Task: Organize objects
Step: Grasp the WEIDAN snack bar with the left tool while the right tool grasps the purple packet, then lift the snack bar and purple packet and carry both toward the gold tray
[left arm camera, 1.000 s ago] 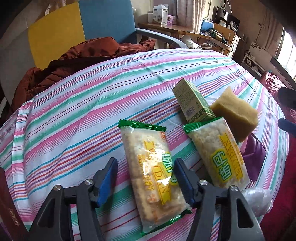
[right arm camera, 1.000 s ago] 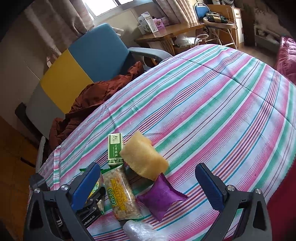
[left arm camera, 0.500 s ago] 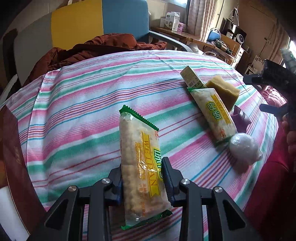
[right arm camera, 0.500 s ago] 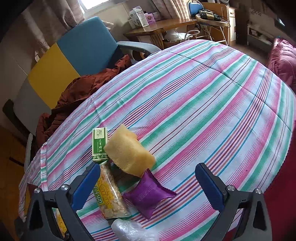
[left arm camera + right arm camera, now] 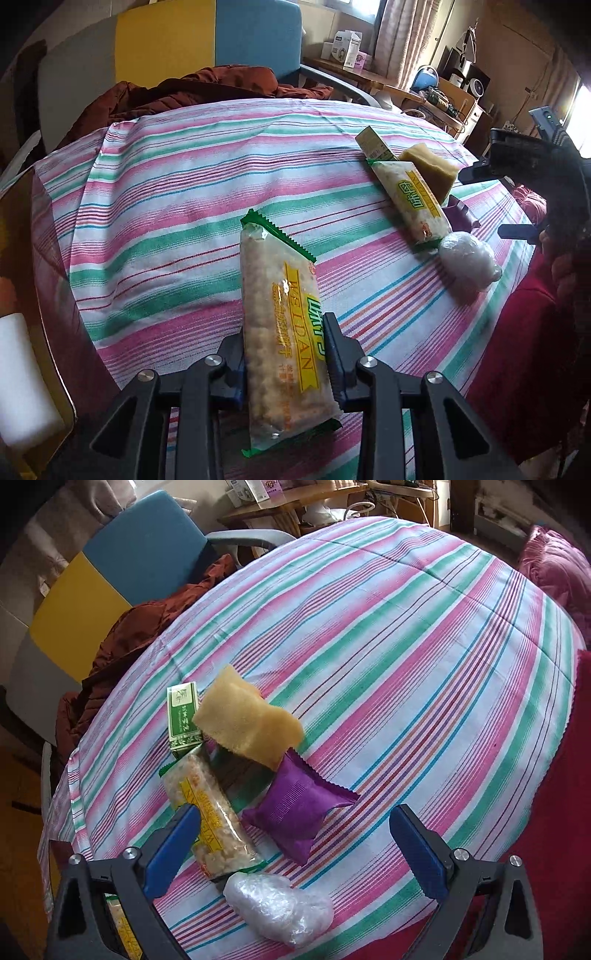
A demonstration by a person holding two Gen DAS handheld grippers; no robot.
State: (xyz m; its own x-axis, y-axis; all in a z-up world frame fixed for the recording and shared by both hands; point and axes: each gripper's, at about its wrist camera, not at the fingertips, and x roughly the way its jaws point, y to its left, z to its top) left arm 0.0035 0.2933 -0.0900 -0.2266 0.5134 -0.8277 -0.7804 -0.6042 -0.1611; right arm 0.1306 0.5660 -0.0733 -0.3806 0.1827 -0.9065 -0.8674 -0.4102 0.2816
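My left gripper (image 5: 285, 356) is shut on a long clear snack pack (image 5: 282, 321) with green ends and yellow label, held just above the striped cloth. Further right lie a second snack pack (image 5: 413, 205), a green box (image 5: 373, 142), a yellow sponge (image 5: 430, 168), a purple sachet (image 5: 461, 218) and a clear plastic ball (image 5: 469, 260). My right gripper (image 5: 295, 845) stands open above the purple sachet (image 5: 295, 808), with the plastic ball (image 5: 277, 910) just below it, the second snack pack (image 5: 210, 819), sponge (image 5: 247, 720) and green box (image 5: 183, 716) beyond.
The striped cloth (image 5: 406, 646) covers a round table whose near edge drops to a red fabric (image 5: 561, 830). A blue and yellow chair (image 5: 207, 44) with a brown jacket (image 5: 192, 92) stands behind. A brown and yellow box (image 5: 33, 295) sits at the left.
My left gripper closed on the snack pack and lifted it back toward me. The right gripper drifted closer over the purple sachet, still open.
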